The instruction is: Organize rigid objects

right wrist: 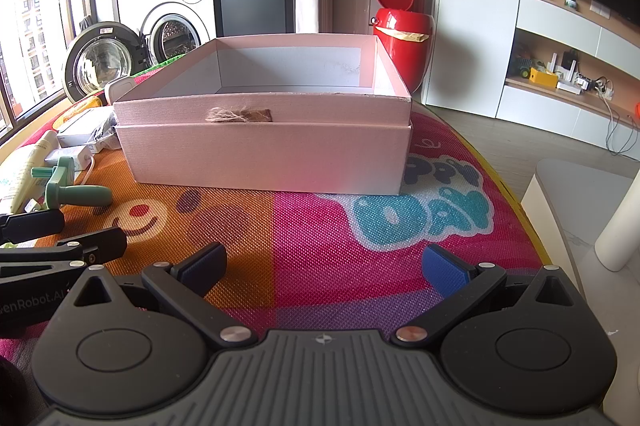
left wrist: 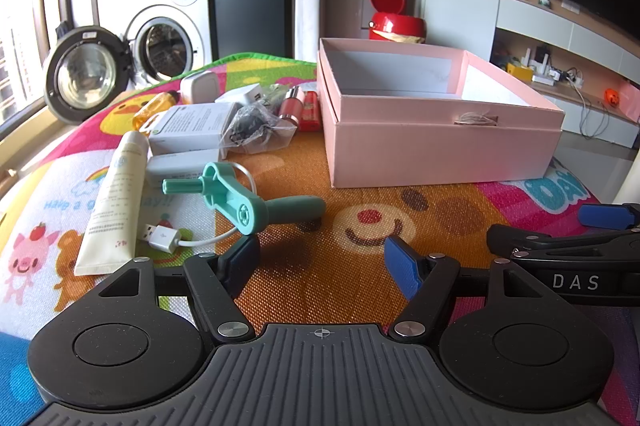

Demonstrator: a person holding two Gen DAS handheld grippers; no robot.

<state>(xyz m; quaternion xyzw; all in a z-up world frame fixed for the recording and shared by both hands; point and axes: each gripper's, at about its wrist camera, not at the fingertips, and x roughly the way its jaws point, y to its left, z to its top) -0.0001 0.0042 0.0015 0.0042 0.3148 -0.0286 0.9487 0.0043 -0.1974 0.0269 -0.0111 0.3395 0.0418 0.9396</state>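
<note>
Pink box (right wrist: 264, 149): matt cardboard, fine linen-like texture, rough twine tuft on front. Play mat (left wrist: 320, 226): woven-look embossed surface, printed colours. Teal tool (left wrist: 240, 201): smooth matt plastic. Cream tube (left wrist: 112, 209): soft satin plastic. Red bin (right wrist: 404, 37): glossy. Left gripper (left wrist: 320, 262), right gripper (right wrist: 324, 266): matt black plastic, metal rivets.

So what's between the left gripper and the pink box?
Only bare play mat, seen in the left wrist view, between the left gripper and the pink box.

Setting: home, living/laundry area | evidence: front-load washing machine (left wrist: 166, 41) with door open; red flip-lid bin (right wrist: 404, 33); wall shelving (right wrist: 560, 73) with cables, small items; cartoon play mat (right wrist: 360, 226) as work surface
</note>
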